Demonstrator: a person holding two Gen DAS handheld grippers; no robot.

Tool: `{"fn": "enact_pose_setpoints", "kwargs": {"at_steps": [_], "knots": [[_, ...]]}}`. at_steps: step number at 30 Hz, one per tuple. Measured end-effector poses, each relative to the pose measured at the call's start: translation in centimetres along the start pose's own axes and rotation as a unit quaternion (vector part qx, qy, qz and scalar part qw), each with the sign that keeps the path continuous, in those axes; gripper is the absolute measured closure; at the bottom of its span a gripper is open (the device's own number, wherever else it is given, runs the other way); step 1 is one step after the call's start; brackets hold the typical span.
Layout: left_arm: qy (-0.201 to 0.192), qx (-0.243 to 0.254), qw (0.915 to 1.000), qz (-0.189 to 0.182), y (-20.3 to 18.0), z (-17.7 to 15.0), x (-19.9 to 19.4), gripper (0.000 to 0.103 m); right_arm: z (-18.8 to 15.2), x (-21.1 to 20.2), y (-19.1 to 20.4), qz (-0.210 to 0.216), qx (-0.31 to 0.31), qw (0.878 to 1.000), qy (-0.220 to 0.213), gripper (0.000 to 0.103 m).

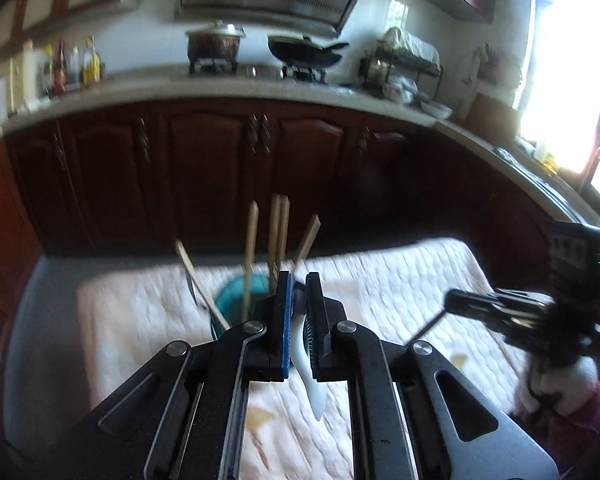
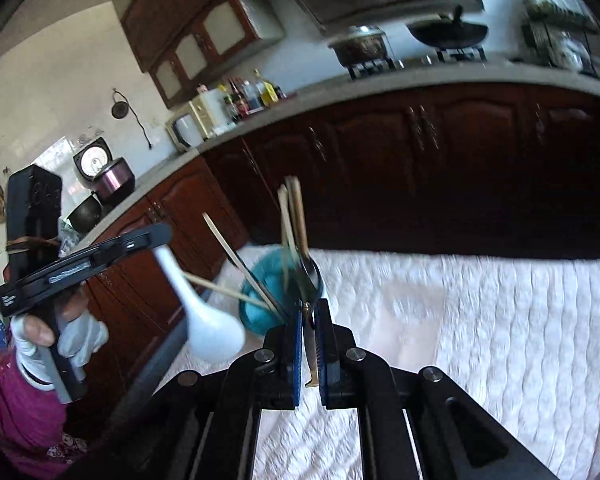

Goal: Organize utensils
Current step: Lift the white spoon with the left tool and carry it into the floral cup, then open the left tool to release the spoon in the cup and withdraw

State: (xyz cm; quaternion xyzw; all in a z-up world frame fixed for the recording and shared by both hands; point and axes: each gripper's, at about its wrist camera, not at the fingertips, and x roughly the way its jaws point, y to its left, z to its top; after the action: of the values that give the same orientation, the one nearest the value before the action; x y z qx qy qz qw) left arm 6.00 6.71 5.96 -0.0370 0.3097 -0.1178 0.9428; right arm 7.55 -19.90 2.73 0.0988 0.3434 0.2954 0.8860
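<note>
- The left hand-held gripper [image 1: 298, 292] is clamped on a white ceramic spoon [image 1: 306, 364]; in its own view the spoon's handle runs down between the blue-lined pads and out below them, over the quilted white cloth [image 1: 400, 280].
- In the right wrist view the same white ceramic spoon [image 2: 208, 320] hangs from the left hand-held gripper [image 2: 156, 234], bowl end lowest, clear of the cloth and to the left of the teal cup [image 2: 260, 308].
- The right hand-held gripper [image 2: 310, 312] is closed on a thin metal utensil [image 2: 311, 344] (a dark, shiny bowl shows just past its tips, so it looks like a metal spoon, though blur keeps this unsure). Its brass-coloured handle end sticks out below the pads.
- The teal cup [image 1: 236, 300] stands on the quilted white cloth [image 2: 480, 320], just ahead of both grippers, with several wooden chopsticks [image 1: 278, 232] standing or leaning in it.
- In the right wrist view two of the chopsticks [image 2: 296, 216] stand nearly upright and others lean left over the rim.
- A gloved hand [image 2: 60, 344] grips the left tool's handle; a magenta sleeve [image 2: 16, 420] is below it.
- Behind the table, dark wooden cabinets [image 1: 204, 168] carry a worktop [image 1: 180, 88] with a lidded pot [image 1: 214, 42] and a black wok [image 1: 304, 52] on the stove.
</note>
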Motion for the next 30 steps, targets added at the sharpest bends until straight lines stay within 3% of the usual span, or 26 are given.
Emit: {"fn": "enact_pose_setpoints", "kwargs": {"at_steps": [7,12,17,24,30], "knots": [[-0.004,0.026,0.9992,0.028,0.0,1.2,4.0,0.098,2.5,1.0,1.4,0.004,-0.018,1.000,-0.011,0.098],[0.021,0.057,0.9976,0.034,-0.3,0.7,7.0,0.098,2.4,1.9,1.2,0.007,-0.015,1.000,-0.005,0.098],[0.021,0.087,0.9948,0.048,-0.7,0.4,8.4,0.098,2.1,2.5,0.5,0.003,-0.009,1.000,0.004,0.098],[0.037,0.113,0.9927,0.018,-1.7,-0.4,9.1,0.098,2.2,3.0,0.3,0.004,-0.006,1.000,0.009,0.098],[0.067,0.090,0.9936,0.015,-0.6,-0.4,10.7,0.096,2.7,3.7,0.4,0.003,-0.007,1.000,0.010,0.098]]}}
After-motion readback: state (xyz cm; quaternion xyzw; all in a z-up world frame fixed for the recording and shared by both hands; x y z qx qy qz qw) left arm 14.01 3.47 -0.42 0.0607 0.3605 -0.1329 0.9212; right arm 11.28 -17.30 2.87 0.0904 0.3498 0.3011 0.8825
